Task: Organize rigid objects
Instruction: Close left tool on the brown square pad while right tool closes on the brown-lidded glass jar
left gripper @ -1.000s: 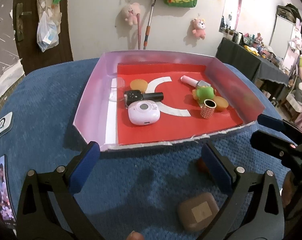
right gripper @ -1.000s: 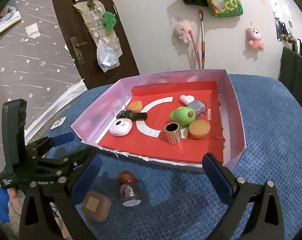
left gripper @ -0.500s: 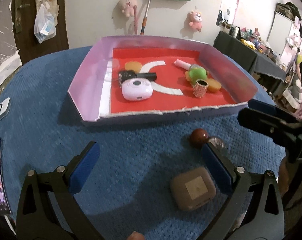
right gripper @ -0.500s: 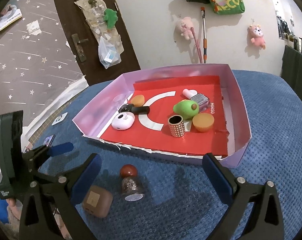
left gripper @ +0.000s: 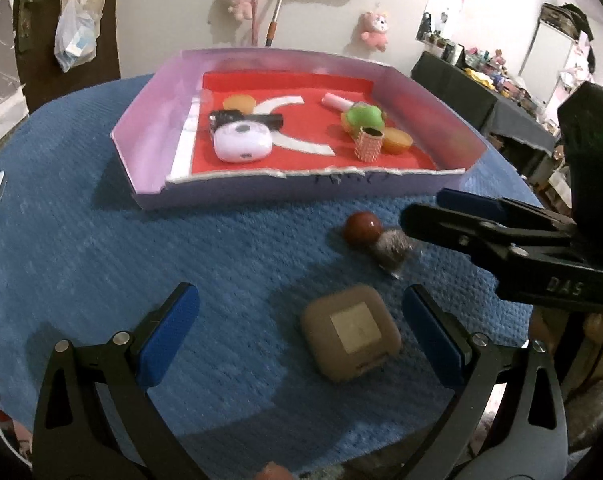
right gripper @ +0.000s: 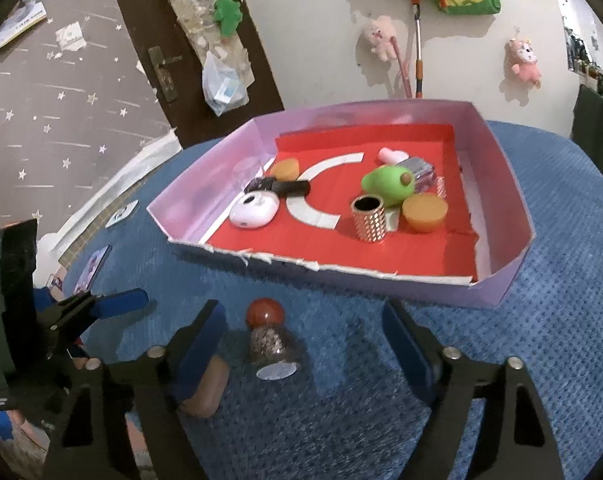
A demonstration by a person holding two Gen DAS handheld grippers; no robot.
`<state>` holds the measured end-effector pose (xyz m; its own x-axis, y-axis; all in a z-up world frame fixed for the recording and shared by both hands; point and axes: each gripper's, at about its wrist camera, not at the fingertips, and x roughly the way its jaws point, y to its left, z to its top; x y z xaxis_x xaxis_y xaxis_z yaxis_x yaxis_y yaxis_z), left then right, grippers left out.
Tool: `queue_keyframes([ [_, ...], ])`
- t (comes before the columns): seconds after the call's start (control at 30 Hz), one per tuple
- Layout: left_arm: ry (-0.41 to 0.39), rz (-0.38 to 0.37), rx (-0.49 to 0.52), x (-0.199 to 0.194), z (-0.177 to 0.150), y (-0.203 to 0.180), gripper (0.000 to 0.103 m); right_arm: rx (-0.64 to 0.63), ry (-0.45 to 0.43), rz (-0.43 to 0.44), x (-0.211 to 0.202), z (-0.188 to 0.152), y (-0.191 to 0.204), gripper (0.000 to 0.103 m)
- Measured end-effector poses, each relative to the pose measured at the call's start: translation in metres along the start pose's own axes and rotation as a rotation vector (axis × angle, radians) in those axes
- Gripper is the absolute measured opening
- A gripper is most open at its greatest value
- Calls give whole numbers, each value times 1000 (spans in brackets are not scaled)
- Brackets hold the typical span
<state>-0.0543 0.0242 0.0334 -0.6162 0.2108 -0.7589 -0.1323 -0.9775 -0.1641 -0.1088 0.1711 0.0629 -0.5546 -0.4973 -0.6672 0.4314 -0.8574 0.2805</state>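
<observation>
A pink tray (left gripper: 153, 120) (right gripper: 513, 176) with a red floor sits on the blue cloth. It holds a white case (left gripper: 243, 144), a black stick, a green toy (right gripper: 387, 184), a studded cup (right gripper: 368, 218) and orange discs. In front of the tray lie a small glass bottle with a red ball cap (left gripper: 375, 236) (right gripper: 271, 336) and a tan square case (left gripper: 351, 332) (right gripper: 207, 388). My left gripper (left gripper: 301, 328) is open with the tan case between its fingers. My right gripper (right gripper: 303, 340) is open around the bottle.
The round table is covered in blue cloth (left gripper: 101, 260). Cards and a photo lie near its left edge (right gripper: 93, 268). Plush toys and a mop hang on the wall behind (right gripper: 381, 36). A dark table with clutter stands at the right (left gripper: 481, 88).
Both grippers have drawn back from the tray and lowered toward the cloth. The tan case now lies between my left fingers and the bottle between my right fingers.
</observation>
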Motion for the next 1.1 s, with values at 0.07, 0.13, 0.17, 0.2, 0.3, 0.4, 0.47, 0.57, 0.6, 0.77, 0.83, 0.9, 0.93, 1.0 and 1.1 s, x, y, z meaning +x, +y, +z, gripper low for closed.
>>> queue_keyframes([
  [0.07, 29, -19, -3, 3, -4, -3, 101, -6, 12, 6, 3, -2, 2, 76],
  [0.13, 37, -30, -11, 4, -8, -4, 101, -11, 20, 10, 5, -3, 3, 74],
  [0.17, 39, -28, -13, 5, -11, -6, 101, -14, 25, 13, 6, -4, 4, 73],
  [0.2, 42, -29, -11, 5, -13, -7, 101, -16, 28, 15, 6, -5, 5, 71],
  [0.3, 43, -18, -11, 7, -18, -9, 98, -27, 38, 19, 8, -8, 7, 65],
  [0.4, 24, 9, -3, 6, -22, -12, 93, -37, 47, 21, 10, -11, 9, 57],
  [0.47, 14, 14, -3, 6, -23, -13, 90, -49, 52, 22, 12, -13, 11, 52],
  [0.57, -2, 33, 13, 5, -26, -18, 86, -67, 59, 27, 14, -15, 16, 47],
  [0.6, -6, 40, 21, 5, -27, -20, 85, -74, 61, 29, 16, -16, 18, 47],
  [0.77, -20, 81, 51, 6, -31, -28, 82, -110, 66, 22, 21, -19, 27, 45],
  [0.83, -30, 92, 57, 6, -33, -30, 82, -114, 68, 20, 23, -19, 28, 45],
  [0.9, -43, 111, 66, 6, -35, -33, 82, -119, 78, 9, 27, -20, 27, 42],
  [0.93, -46, 115, 67, 7, -36, -33, 82, -122, 85, 1, 29, -21, 26, 41],
  [1.0, -55, 118, 64, 7, -36, -33, 77, -139, 77, -20, 29, -21, 27, 36],
  [1.1, -65, 104, 60, 4, -36, -32, 54, -128, 83, -17, 30, -20, 25, 35],
])
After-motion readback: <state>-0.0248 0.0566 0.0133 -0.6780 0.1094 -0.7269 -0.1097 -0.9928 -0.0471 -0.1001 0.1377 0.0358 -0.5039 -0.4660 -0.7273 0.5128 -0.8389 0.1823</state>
